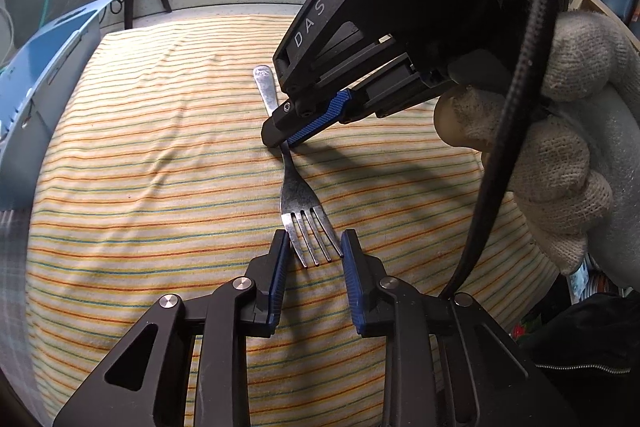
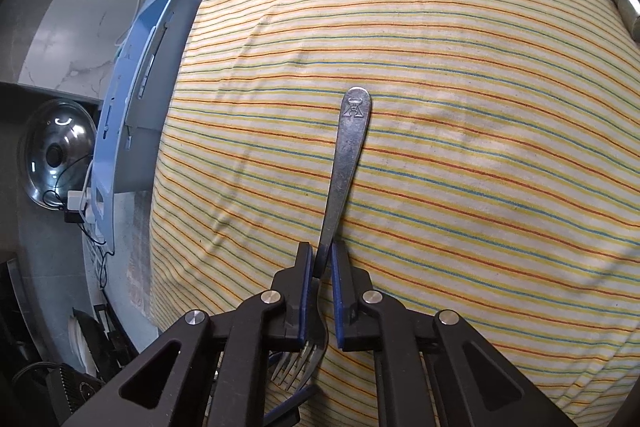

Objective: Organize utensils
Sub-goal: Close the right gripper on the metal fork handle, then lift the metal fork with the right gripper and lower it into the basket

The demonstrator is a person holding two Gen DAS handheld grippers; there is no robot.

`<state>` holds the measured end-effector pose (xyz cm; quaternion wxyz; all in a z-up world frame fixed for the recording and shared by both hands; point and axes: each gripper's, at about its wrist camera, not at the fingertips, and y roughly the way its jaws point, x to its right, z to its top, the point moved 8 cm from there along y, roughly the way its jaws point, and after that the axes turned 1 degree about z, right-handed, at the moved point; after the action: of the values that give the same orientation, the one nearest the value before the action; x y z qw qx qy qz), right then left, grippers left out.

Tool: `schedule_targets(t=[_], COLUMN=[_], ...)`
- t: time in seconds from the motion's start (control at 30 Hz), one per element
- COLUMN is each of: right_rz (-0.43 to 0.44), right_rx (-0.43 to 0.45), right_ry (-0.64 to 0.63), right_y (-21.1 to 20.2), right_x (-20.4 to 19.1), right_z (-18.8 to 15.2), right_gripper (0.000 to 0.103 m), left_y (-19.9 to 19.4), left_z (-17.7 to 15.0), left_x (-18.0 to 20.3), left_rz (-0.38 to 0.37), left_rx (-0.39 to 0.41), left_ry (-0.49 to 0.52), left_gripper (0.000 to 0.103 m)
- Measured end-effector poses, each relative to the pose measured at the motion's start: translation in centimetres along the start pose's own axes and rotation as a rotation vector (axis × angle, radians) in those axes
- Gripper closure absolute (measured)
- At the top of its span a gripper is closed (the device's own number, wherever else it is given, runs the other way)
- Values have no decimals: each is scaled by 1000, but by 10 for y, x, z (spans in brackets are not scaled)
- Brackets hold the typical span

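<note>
Squarely on the striped cloth (image 1: 140, 155) lies a steel fork (image 1: 298, 199), its tines pointing toward my left tongs and its stamped handle end (image 2: 355, 107) pointing away across the table. My right tongs (image 2: 321, 267), held in a white knit glove (image 1: 560, 147), have their blue-padded fingers (image 1: 316, 121) drawn in on the fork's neck, gripping it at the narrow part between handle and head; seen from the left wrist, their tips press down at the cloth. My left tongs (image 1: 314, 247) stand parted, one blue pad on either side of the tines, the right pad touching the outermost tine and the left just beside it. At the cloth's left edge a blue plastic caddy (image 2: 132, 115) stands upright, well apart from the fork. Beyond it, off the table, sits a glass pot lid (image 2: 56, 155).
</note>
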<state>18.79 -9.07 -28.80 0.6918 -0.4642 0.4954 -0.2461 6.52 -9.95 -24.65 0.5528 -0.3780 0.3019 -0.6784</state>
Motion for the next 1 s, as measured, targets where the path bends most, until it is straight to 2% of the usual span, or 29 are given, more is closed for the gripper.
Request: schedule_targets(t=[0.17,0.3,0.63,1.0], right_rz=[18,50,57,102], right_rx=[0,-2,1,36], right_ry=[20,25,32,15], right_y=[-2,-5,-3,-19], right_x=[-1,-7,-13,-38], right_z=[1,3,4,13], right_gripper=[96,99,100,100], left_y=[-1,-6,-2,-22], left_z=[4,7,11,22], left_x=[-5,-7,-14,-28], left_rz=[-8,-16,-29,-22], left_rx=[8,22,12,54], left_ry=[-10,-17,-21,-27], left_gripper=[82,94,94,94])
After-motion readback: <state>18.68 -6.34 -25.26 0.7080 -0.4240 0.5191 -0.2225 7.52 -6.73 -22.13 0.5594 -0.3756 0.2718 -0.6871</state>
